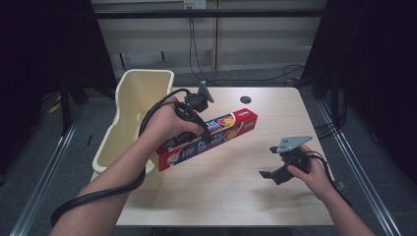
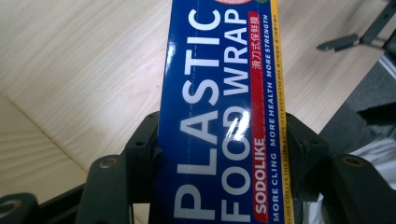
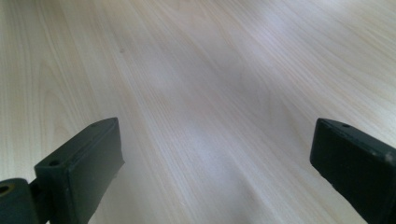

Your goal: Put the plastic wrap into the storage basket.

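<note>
A long blue and red box of plastic food wrap (image 1: 209, 138) is held tilted above the wooden table (image 1: 231, 196), its red end pointing to the back right. My left gripper (image 1: 204, 132) is shut on the middle of the box; in the left gripper view both black jaws press the sides of the box (image 2: 219, 116). My right gripper (image 1: 270, 173) hovers low over the table's right side, open, with nothing between its jaws. In the right gripper view its fingers (image 3: 79, 163) stand wide apart over bare wood (image 3: 205, 93).
A tall cream plastic bin (image 1: 133, 113) stands at the table's left edge, just beside my left forearm. A small dark round hole (image 1: 245, 99) sits near the table's far edge. Cables hang behind the table.
</note>
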`<action>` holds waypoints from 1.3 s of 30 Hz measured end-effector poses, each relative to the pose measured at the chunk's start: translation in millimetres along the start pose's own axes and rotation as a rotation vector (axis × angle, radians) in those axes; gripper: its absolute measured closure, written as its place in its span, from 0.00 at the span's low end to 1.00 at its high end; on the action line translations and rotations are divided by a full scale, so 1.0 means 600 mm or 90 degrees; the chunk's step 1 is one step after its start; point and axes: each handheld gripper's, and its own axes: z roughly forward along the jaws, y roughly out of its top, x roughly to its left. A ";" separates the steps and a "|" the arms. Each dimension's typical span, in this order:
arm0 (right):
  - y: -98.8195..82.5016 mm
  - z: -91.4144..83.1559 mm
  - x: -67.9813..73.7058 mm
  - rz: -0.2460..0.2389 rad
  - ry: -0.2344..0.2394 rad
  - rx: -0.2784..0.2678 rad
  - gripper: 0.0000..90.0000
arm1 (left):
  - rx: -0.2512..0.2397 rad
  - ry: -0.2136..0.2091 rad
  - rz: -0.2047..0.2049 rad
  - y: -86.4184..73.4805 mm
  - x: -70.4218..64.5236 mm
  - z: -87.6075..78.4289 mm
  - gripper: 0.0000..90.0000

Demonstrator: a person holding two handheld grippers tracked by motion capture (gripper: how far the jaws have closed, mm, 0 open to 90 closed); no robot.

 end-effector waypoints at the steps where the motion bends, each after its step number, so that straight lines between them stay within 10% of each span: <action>1: 0.001 0.000 0.000 -0.002 0.003 -0.001 0.02 | -0.002 0.005 -0.012 0.000 0.001 -0.006 0.45; 39: -0.007 0.020 0.009 -0.002 -0.032 0.011 0.02 | -0.055 0.065 -0.193 -0.069 0.071 -0.150 0.45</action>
